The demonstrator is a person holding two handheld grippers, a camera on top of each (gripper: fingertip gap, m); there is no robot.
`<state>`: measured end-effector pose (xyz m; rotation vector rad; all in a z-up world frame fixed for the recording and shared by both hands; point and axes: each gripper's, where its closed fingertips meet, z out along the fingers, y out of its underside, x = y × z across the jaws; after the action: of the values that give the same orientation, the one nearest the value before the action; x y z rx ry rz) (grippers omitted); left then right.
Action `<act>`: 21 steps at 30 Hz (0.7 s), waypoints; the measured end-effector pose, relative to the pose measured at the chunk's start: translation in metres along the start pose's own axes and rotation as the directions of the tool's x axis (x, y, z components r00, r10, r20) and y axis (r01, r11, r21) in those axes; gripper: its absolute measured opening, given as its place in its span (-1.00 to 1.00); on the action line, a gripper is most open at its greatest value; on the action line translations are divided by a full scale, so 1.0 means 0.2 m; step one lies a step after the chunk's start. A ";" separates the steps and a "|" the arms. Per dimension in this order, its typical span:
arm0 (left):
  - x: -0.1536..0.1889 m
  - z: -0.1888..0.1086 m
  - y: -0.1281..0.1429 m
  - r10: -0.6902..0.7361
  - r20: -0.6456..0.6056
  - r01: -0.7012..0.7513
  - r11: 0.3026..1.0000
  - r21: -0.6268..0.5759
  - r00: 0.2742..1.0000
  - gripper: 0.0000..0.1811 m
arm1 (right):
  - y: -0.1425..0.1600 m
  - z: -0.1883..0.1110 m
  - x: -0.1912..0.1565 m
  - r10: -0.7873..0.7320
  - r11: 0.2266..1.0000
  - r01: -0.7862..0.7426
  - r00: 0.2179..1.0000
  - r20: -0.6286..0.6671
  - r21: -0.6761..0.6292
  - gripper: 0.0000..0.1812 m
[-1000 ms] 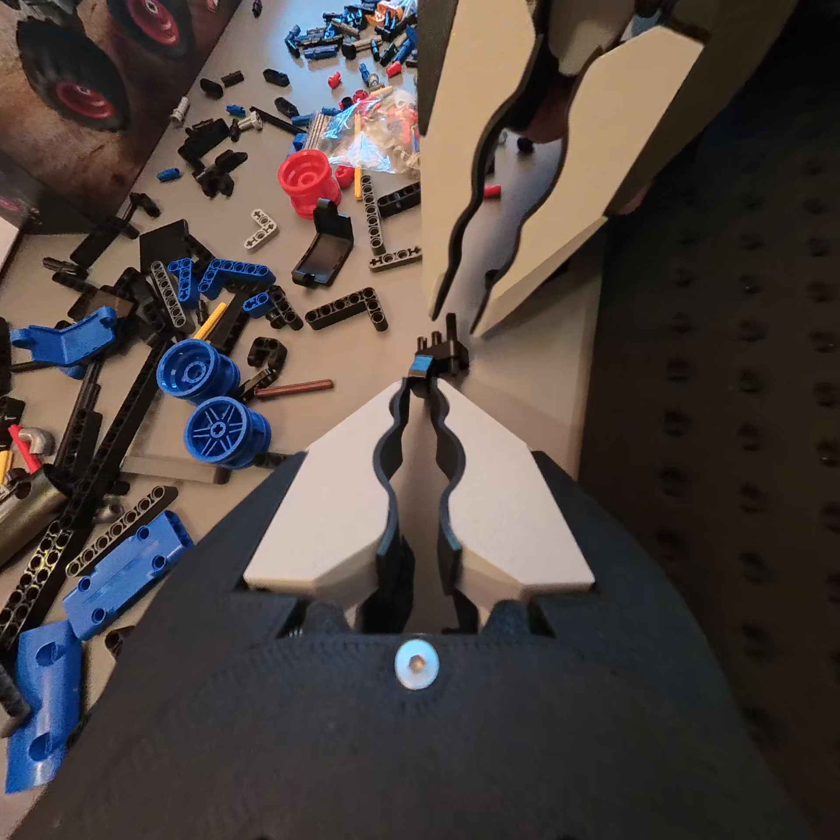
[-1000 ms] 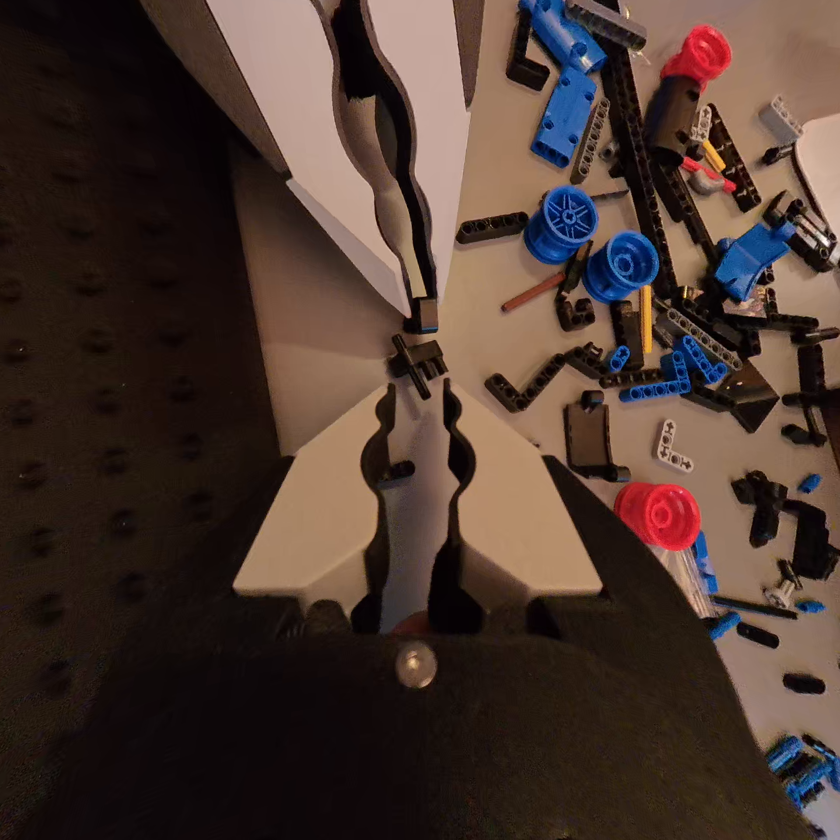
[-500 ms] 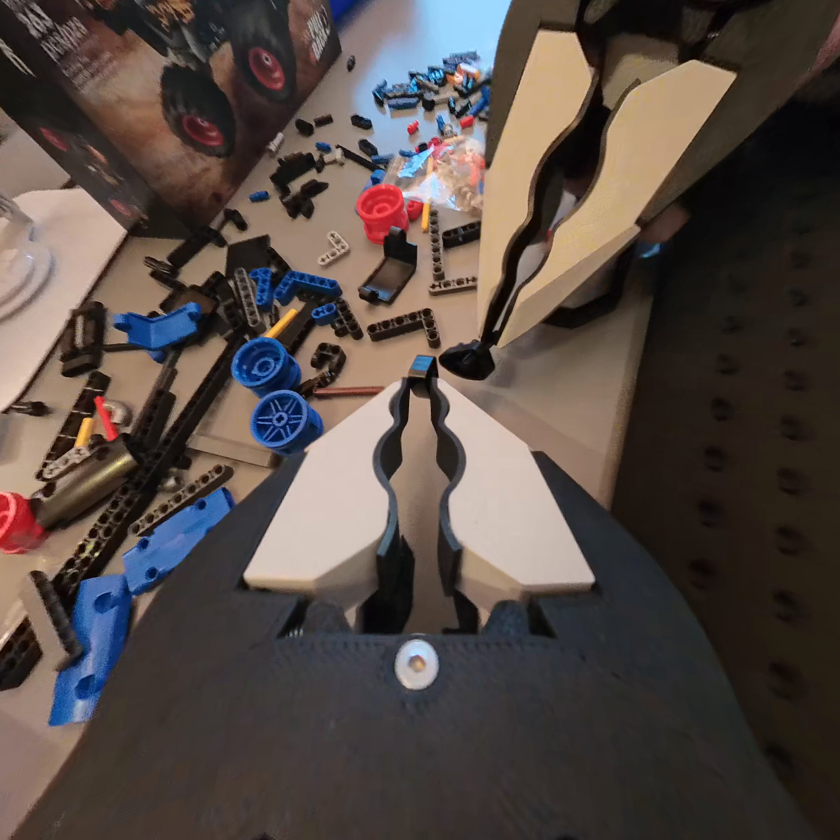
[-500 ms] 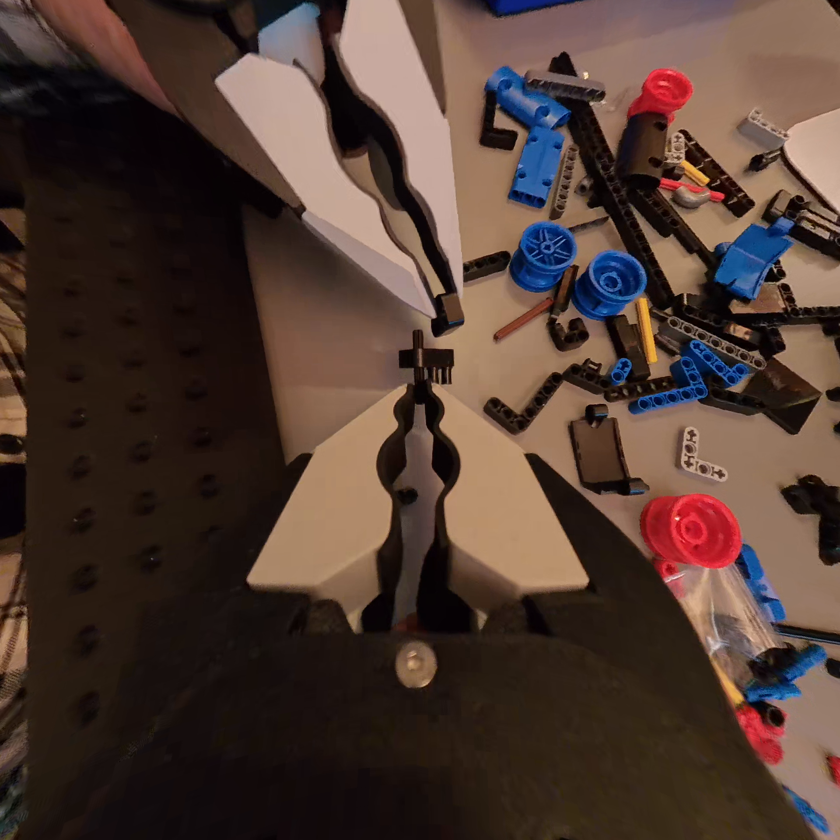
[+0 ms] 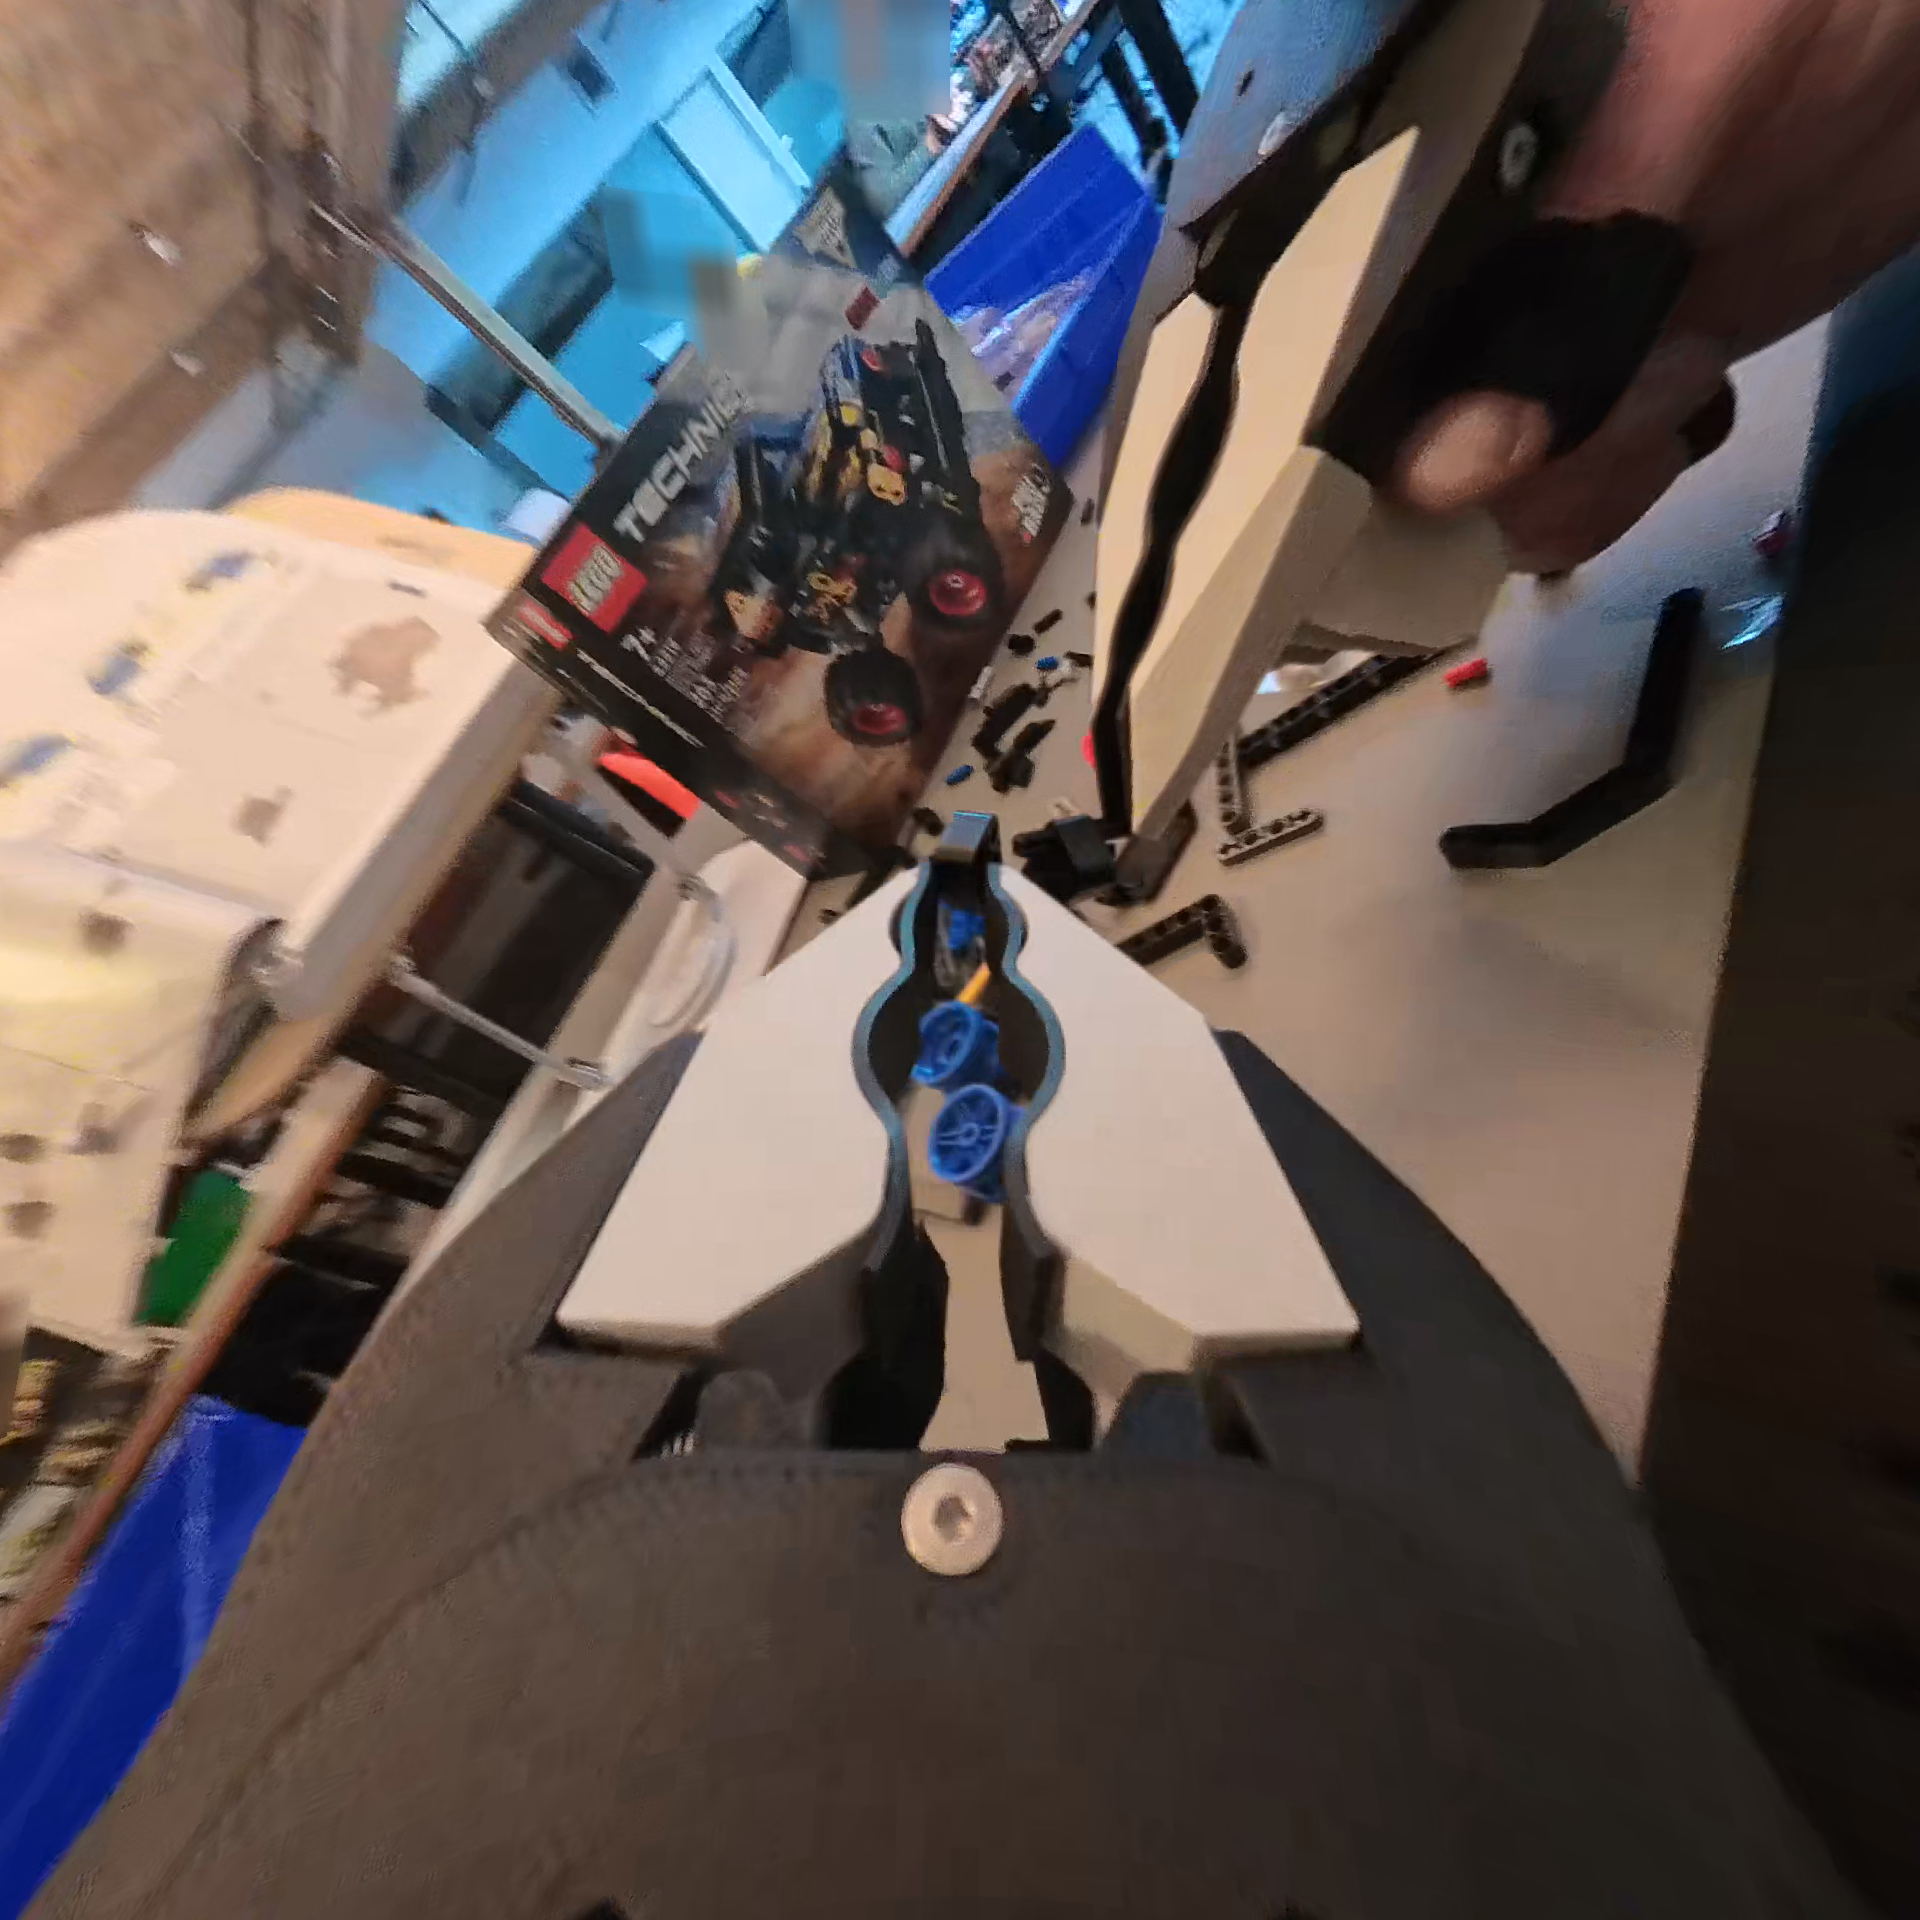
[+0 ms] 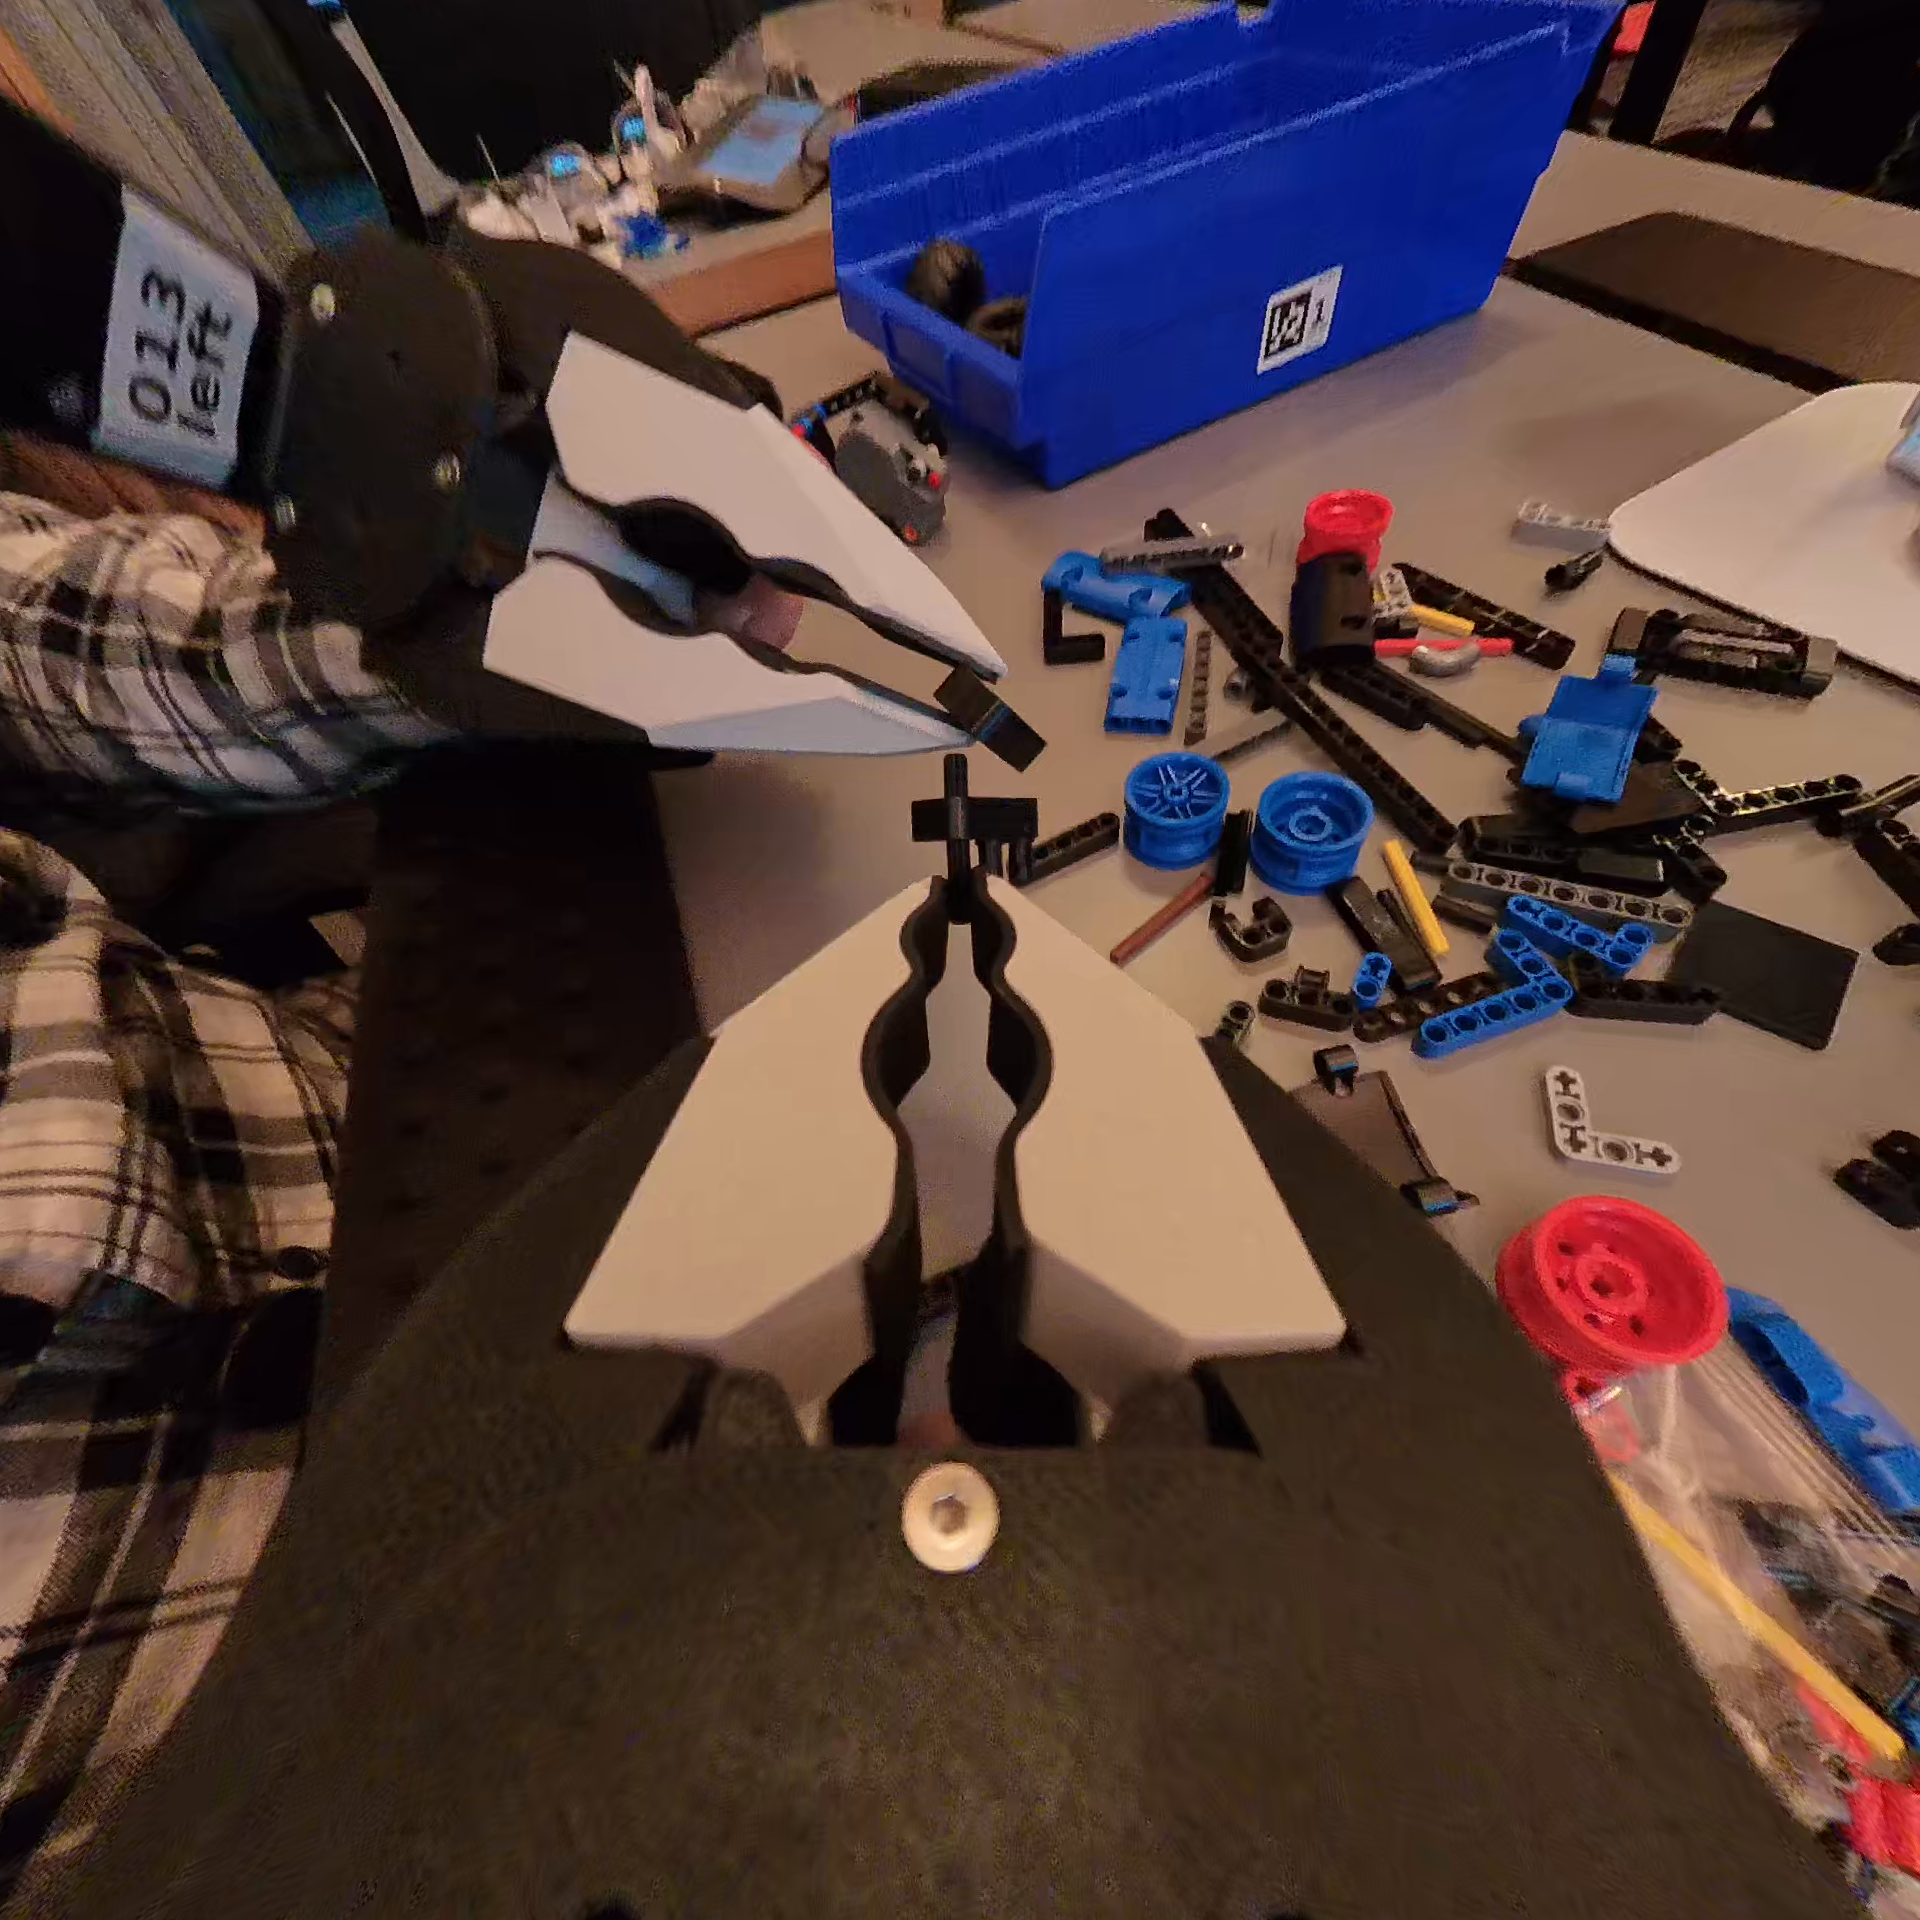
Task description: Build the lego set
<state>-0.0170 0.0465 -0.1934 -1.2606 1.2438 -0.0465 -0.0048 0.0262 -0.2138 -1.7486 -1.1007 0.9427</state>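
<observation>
Grey tabletop [image 6: 1714, 1081] carries scattered plastic lego pieces. Above it, the left gripper [image 6: 982, 707] pinches a small black block with blue edge [image 6: 992, 717], while the right gripper [image 6: 958, 894] clamps a black cross-shaped connector with pin [image 6: 966, 816], just beside it, not touching.

Bare worktop [image 6: 790, 883] strip near left edge, under both fingertips: free passage. Right side blocked by loose part scatter: blue wheels [image 6: 1242, 826], long black beam [image 6: 1320, 707], red wheel [image 6: 1610, 1299] on plastic bag [image 6: 1756, 1538] near right. Blue bin [image 6: 1195, 239] closes far side.
</observation>
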 end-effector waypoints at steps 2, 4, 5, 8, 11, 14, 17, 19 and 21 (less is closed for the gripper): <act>-0.01 -0.01 -0.03 0.082 0.048 -0.082 0.997 0.007 0.996 -0.94 | -0.04 -0.01 -0.01 0.017 0.999 -0.017 1.000 0.007 0.046 -0.98; -0.03 -0.02 -0.05 0.135 0.094 -0.137 0.991 0.010 0.986 -0.94 | -0.07 -0.02 -0.01 0.021 0.997 -0.022 1.000 0.007 0.075 -0.98; -0.04 -0.02 -0.06 0.149 0.112 -0.152 0.988 0.020 0.983 -0.94 | -0.08 -0.03 -0.01 0.027 0.996 -0.028 1.000 0.011 0.089 -0.98; -0.06 -0.04 -0.11 0.199 0.172 -0.208 0.977 0.038 0.965 -0.94 | -0.12 -0.04 -0.03 0.053 0.989 -0.058 0.998 0.045 0.134 -0.98; -0.08 -0.06 -0.13 0.204 0.206 -0.219 0.974 0.054 0.957 -0.94 | -0.15 -0.05 -0.04 0.072 0.981 -0.083 0.995 0.068 0.173 -0.98; -0.10 -0.07 -0.16 0.195 0.229 -0.218 0.973 0.078 0.954 -0.94 | -0.18 -0.06 -0.06 0.069 0.975 -0.084 0.995 0.077 0.207 -0.99; -0.10 -0.07 -0.15 0.153 0.214 -0.176 0.980 0.093 0.965 -0.94 | -0.19 -0.06 -0.05 0.073 0.971 -0.087 0.995 0.072 0.222 -0.98; -0.12 -0.08 -0.15 0.126 0.213 -0.150 0.984 0.099 0.969 -0.94 | -0.20 -0.07 -0.04 0.070 0.968 -0.084 0.995 0.070 0.235 -0.98; -0.13 -0.08 -0.15 0.100 0.208 -0.126 0.985 0.114 0.973 -0.94 | -0.20 -0.06 -0.04 0.048 0.971 -0.059 0.997 0.052 0.231 -0.98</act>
<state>-0.0225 0.0401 -0.1508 -1.0554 1.1167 0.0822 -0.0078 0.0255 -0.1711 -1.5774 -0.9346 1.1043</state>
